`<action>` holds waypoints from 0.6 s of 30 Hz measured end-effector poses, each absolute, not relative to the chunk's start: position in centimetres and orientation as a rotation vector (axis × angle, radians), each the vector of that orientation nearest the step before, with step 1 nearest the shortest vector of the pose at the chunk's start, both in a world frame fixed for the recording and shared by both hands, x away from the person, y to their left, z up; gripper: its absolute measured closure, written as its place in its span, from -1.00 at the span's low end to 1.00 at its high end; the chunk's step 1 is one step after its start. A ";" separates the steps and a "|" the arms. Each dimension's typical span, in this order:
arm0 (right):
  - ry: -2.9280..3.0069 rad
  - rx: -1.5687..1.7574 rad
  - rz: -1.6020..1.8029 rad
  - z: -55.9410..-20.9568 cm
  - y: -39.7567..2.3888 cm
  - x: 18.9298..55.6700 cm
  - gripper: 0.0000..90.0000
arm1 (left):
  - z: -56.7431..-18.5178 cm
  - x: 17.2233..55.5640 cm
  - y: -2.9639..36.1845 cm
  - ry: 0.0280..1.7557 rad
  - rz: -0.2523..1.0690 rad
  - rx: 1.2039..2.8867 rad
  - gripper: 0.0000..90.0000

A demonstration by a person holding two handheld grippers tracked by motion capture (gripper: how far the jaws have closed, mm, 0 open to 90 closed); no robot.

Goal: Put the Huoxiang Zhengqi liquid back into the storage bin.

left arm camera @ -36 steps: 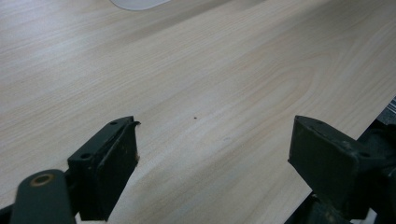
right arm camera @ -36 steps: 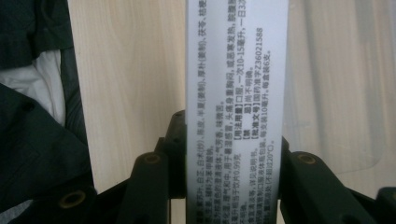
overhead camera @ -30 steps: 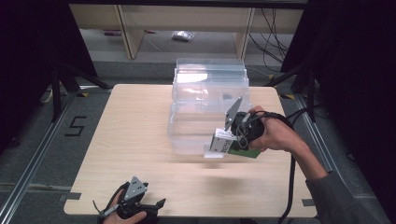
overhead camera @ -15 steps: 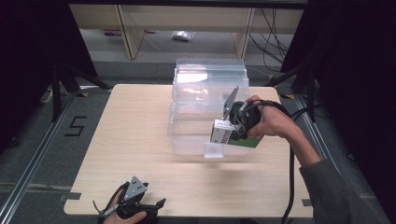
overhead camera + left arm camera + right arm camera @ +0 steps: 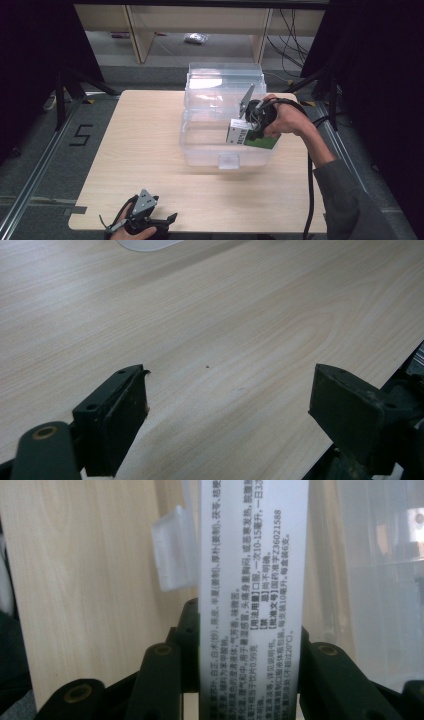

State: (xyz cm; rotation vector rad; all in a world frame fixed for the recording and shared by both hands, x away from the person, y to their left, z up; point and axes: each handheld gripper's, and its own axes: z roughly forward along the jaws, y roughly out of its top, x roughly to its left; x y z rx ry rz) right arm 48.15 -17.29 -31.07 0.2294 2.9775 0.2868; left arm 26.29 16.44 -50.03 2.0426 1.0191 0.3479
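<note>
Now the right tool (image 5: 246, 131) carries its pinched green-and-white carton (image 5: 250, 137) over the clear bin (image 5: 200, 145), lowering and release next, while the left tool (image 5: 162, 220) rests spread on the surface (image 5: 140, 150).

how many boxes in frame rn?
1: a white-and-green box, clamped in the right gripper over the clear bin. The bin looks empty, though its walls blur the view.

Bench (image 5: 150, 145): carries the storage bin on its far middle part.
Storage bin (image 5: 210, 145): on the bench, lid (image 5: 222, 80) raised behind it.
Carton (image 5: 250, 137): over the bin's right part, between the jaws of the right hand-held gripper (image 5: 252, 125).
Left hand-held gripper (image 5: 150, 220): at the bench's near edge, left of the bin, well apart from it.
Shelf unit (image 5: 200, 20): behind the bench.
</note>
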 end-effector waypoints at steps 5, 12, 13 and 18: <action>2.981 0.212 0.302 -31.6 -17.5 49.1 0.45 | -50.0 26.3 16.4 1.016 0.344 2.044 -0.67; 2.975 0.187 0.293 -32.5 -17.7 50.5 0.45 | -50.0 26.3 16.4 1.015 0.341 2.041 -0.67; 2.981 0.234 0.286 -32.6 -17.7 50.4 0.45 | -50.1 26.3 16.4 1.019 0.344 2.036 -0.67; 2.987 0.184 0.290 -33.3 -17.6 50.9 0.45 | -50.0 26.2 16.4 1.012 0.338 2.042 -0.67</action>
